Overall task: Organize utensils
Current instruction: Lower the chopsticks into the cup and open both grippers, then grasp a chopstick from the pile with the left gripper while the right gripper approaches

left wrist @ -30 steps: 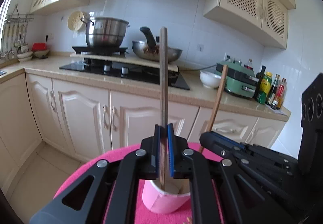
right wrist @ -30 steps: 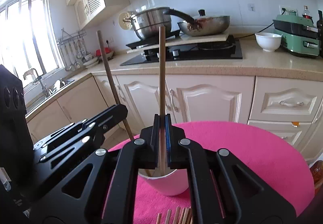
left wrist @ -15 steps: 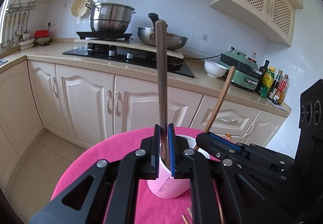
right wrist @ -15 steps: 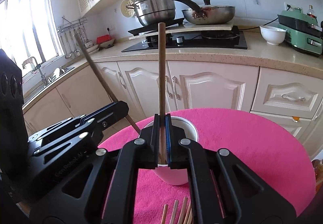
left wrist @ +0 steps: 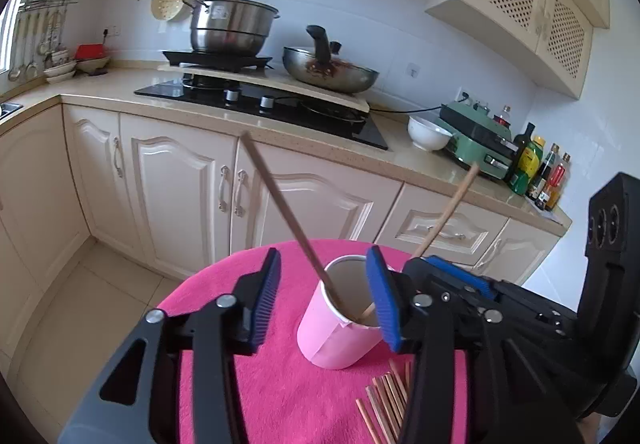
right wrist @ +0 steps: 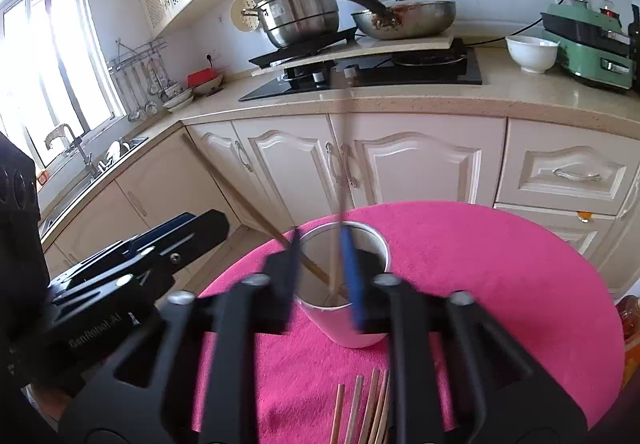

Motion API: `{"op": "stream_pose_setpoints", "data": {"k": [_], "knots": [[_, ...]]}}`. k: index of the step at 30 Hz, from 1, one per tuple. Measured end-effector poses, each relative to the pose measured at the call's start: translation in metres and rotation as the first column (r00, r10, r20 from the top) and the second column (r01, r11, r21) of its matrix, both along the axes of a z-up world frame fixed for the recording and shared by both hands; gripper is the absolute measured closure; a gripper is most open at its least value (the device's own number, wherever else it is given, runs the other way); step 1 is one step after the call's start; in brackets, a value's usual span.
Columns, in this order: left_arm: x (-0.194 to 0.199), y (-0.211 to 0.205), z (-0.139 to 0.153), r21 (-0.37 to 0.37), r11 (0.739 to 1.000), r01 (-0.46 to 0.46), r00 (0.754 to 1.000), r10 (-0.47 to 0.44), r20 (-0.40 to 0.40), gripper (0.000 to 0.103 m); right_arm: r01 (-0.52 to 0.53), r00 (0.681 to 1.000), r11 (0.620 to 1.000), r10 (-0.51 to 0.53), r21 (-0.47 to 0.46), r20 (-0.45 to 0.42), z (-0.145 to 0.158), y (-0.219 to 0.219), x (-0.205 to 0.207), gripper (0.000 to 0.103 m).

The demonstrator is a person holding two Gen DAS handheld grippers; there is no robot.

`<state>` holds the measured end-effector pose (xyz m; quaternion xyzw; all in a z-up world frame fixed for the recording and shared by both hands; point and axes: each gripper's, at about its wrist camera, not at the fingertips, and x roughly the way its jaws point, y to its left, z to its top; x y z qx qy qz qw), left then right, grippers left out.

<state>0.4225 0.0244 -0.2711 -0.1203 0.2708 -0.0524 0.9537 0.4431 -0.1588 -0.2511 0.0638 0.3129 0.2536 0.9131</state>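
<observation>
A pink paper cup (left wrist: 336, 328) stands on the round pink cloth-covered table (left wrist: 248, 276). Two wooden chopsticks lean in it: one (left wrist: 280, 204) tilts left, one (left wrist: 448, 212) tilts right. My left gripper (left wrist: 324, 300) is open, its jaws on either side of the cup and touching nothing. In the right wrist view my right gripper (right wrist: 326, 276) is blurred and open just in front of the cup (right wrist: 352, 284), with a chopstick (right wrist: 340, 204) standing between its jaws. Several loose chopsticks (left wrist: 384, 400) lie on the cloth in front of the cup, and they also show in the right wrist view (right wrist: 368, 404).
Cream kitchen cabinets (left wrist: 180, 184) and a counter with a hob (left wrist: 260, 104), a steel pot (left wrist: 232, 28), a pan (left wrist: 332, 72), a white bowl (left wrist: 428, 132), a green appliance (left wrist: 476, 140) and bottles (left wrist: 540, 168) stand behind the table. A sink (right wrist: 80, 164) is at the left.
Both grippers have opened and let go of their chopsticks, which now lean in the cup. The left chopstick tipped from upright to the left. Both grippers have risen, looking down at the cup.
</observation>
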Motion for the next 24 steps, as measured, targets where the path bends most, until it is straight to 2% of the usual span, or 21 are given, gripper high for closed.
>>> {"op": "stream_pose_setpoints", "data": {"k": [2, 17, 24], "knots": [[-0.008, 0.004, 0.005, -0.013, 1.000, -0.011, 1.000, 0.012, 0.010, 0.054, 0.012, 1.000, 1.000, -0.012, -0.004, 0.011, 0.006, -0.003, -0.006, 0.056], [-0.047, 0.006, 0.023, -0.007, 0.999, -0.041, 0.999, 0.041, 0.017, 0.053, 0.050, 0.998, 0.999, -0.050, 0.009, 0.023, 0.030, -0.034, -0.041, 0.054], [-0.060, 0.002, 0.015, 0.005, 0.999, -0.039, 0.999, 0.039, -0.023, 0.053, 0.071, 0.997, 0.997, -0.071, -0.006, 0.018, 0.031, -0.051, -0.058, 0.054]]}}
